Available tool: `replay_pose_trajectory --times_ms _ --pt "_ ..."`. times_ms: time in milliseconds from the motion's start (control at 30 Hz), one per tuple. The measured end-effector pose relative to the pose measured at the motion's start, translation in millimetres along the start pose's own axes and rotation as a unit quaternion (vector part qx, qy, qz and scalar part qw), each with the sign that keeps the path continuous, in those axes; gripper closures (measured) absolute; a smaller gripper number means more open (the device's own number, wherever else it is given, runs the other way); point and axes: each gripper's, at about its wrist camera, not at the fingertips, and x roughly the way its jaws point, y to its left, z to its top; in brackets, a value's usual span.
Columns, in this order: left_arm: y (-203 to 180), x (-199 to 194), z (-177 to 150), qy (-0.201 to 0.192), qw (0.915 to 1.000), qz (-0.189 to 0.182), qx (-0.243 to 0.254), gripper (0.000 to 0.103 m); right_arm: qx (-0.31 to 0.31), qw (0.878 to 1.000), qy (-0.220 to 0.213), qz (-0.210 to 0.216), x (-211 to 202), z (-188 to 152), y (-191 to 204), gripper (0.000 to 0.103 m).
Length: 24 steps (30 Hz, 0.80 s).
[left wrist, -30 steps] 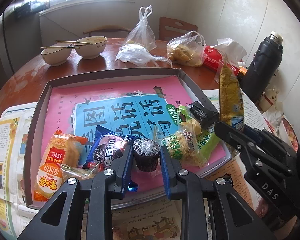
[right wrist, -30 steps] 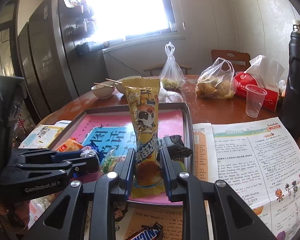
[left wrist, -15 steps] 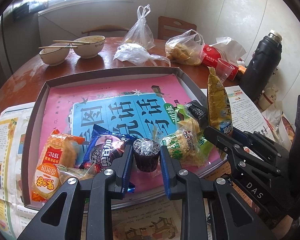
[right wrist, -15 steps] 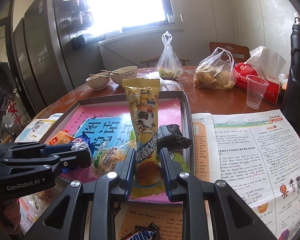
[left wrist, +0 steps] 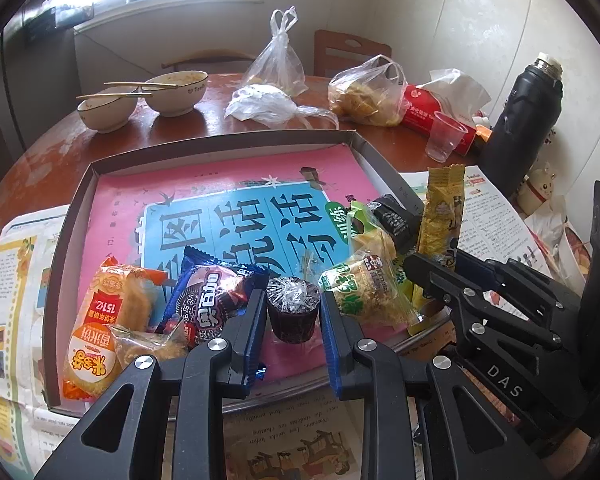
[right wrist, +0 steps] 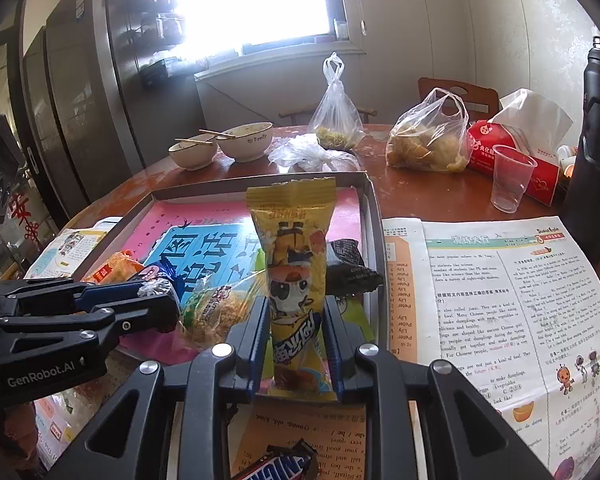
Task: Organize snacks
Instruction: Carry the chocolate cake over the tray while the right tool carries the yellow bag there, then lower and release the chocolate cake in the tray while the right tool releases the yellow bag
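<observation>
Over the tray's six-o'clock edge, the left gripper pinches a dark wrapped cake while the right gripper clamps an upright yellow snack packet; the slick, top-heavy packet could slip sideways onto neighbouring wrappers.

dark round plastic-wrapped cake: upright, tray's 6 o'clock edge | tall yellow cartoon-printed snack packet: upright, tray's 4 o'clock corner

window bright | walls pale | wooden chair | round brown table
</observation>
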Motion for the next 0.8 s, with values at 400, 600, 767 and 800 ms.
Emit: replay_pose_trajectory --times_ms 400,600,767,800 --pt "-0.8 -0.4 -1.8 0.002 1.0000 0.001 0.004 0.071 0.007 1.000 -0.007 0.012 -9.2 4.0 -1.9 0.074" --pt "-0.6 -2.7 -2.8 0.002 1.0000 0.000 0.003 0.069 0.010 1.000 -0.009 0.017 -11.4 4.3 -1.8 0.073" --pt "-0.8 -4.6 -3.2 0.000 1.0000 -0.001 0.003 0.066 0.011 1.000 -0.011 0.019 -12.9 5.1 -2.2 0.072" --pt "-0.8 -5.1 -3.1 -0.001 1.0000 -0.001 0.003 0.065 0.011 1.000 -0.011 0.019 -12.9 5.2 -2.3 0.072"
